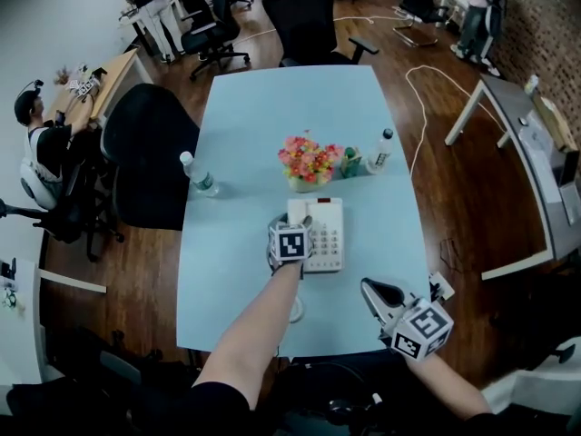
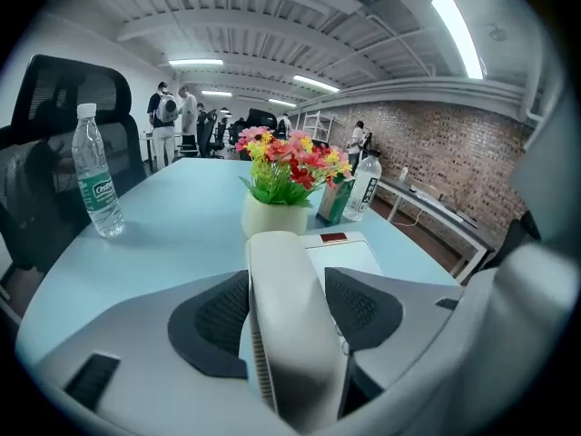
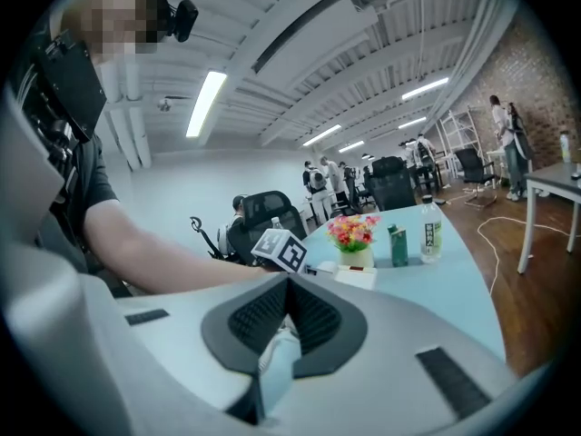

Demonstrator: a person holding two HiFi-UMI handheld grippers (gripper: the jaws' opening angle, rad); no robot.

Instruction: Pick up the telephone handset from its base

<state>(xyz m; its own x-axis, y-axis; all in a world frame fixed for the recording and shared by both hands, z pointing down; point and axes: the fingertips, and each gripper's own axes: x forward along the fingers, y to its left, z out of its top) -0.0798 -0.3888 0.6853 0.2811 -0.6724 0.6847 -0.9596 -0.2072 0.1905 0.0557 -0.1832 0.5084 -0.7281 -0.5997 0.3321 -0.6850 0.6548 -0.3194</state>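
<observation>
Handset [image 2: 281, 343] lies on the left side of its base [image 1: 331, 234], close to the flowers [image 1: 309, 160] on the blue table [image 1: 245, 107]. My left claw [image 2: 286, 275] is down over it with the jaws wide apart. One pad sits on each side of the handset, and I think they are not squeezing it yet. My right claw [image 3: 288, 282] waits off to the side near the table edge, with its jaws closed together and nothing in them. The handset looks like hard, smooth plastic. I think it is light and will not bend, but it could slip out if I hold it too loosely. It is long and rounded, so I would take it around the middle, where my pads already are, and not at the fat ends. I would squeeze gently but firmly. The base looks light too, so it may shift or tip if I lift crooked.
</observation>
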